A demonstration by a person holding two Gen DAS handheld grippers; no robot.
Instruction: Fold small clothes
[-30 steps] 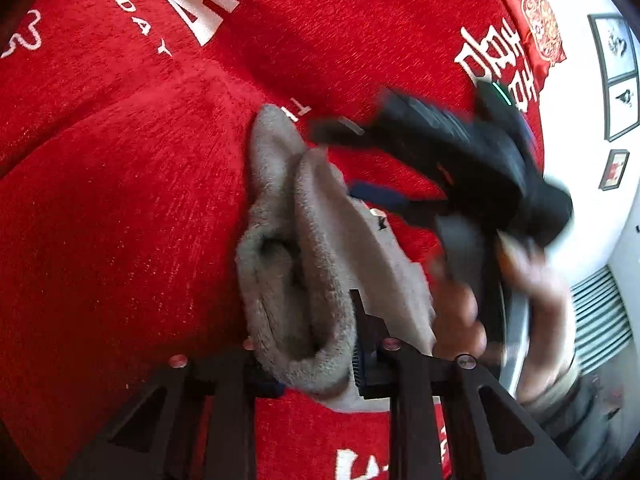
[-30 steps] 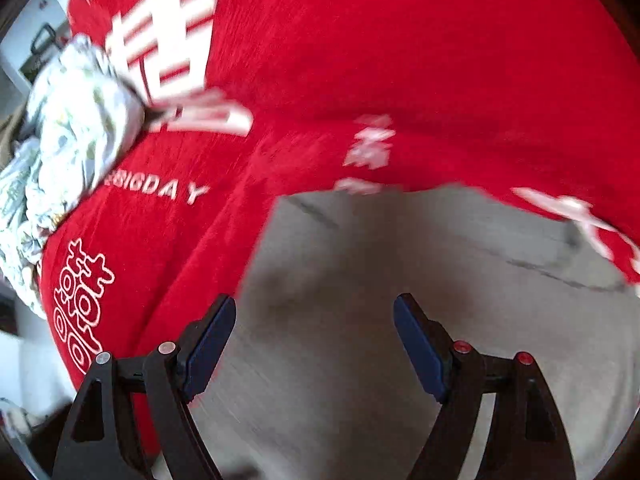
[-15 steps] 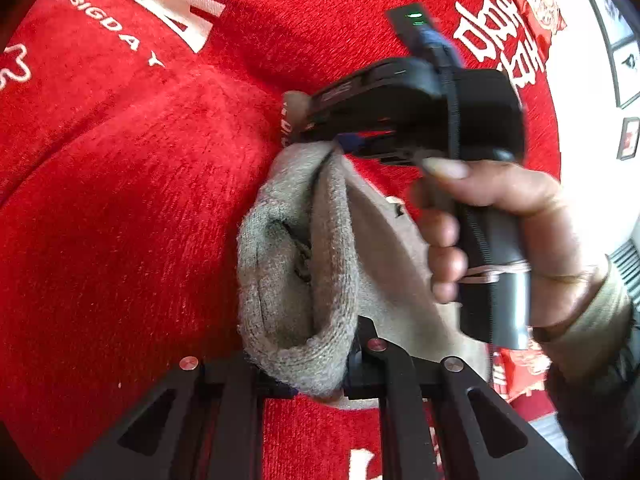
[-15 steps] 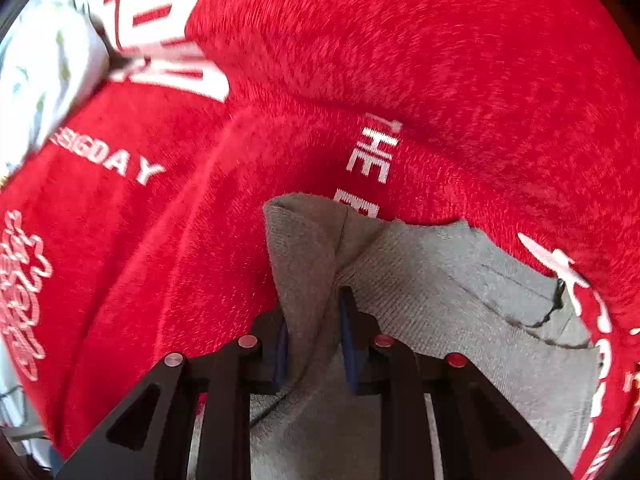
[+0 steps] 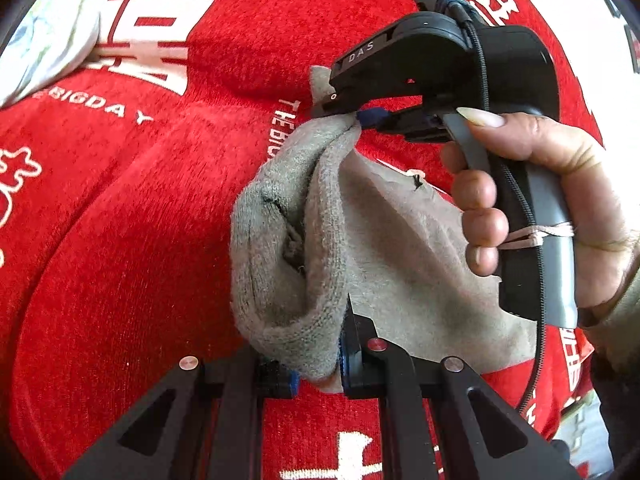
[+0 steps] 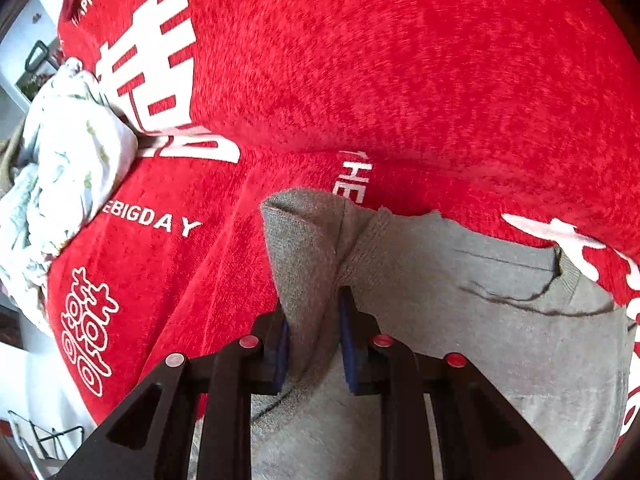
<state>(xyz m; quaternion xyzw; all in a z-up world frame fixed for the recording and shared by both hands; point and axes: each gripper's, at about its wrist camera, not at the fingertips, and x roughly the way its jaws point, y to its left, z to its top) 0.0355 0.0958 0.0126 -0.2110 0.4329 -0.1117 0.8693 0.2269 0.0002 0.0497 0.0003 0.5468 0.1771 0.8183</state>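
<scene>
Both corners gripped: left claw [image 5: 318, 364] and right claw [image 6: 314, 344] each clamp the grey garment [image 5: 384, 248] above the red blanket [image 5: 120, 240]. Next: carry the pinched edge across for the fold.

the left gripper [image 5: 318, 364] has its blue pads mostly buried under the bunched hem of the grey garment [image 5: 384, 248]. the right gripper [image 6: 312, 344] covers the fold it pinches. the garment's near part runs off the bottom edge in the right wrist view. the patterned white cloth [image 6: 68, 172] is cut off at the left edge, and the red blanket's [image 6: 400, 80] lettering is partly covered by the garment.
</scene>
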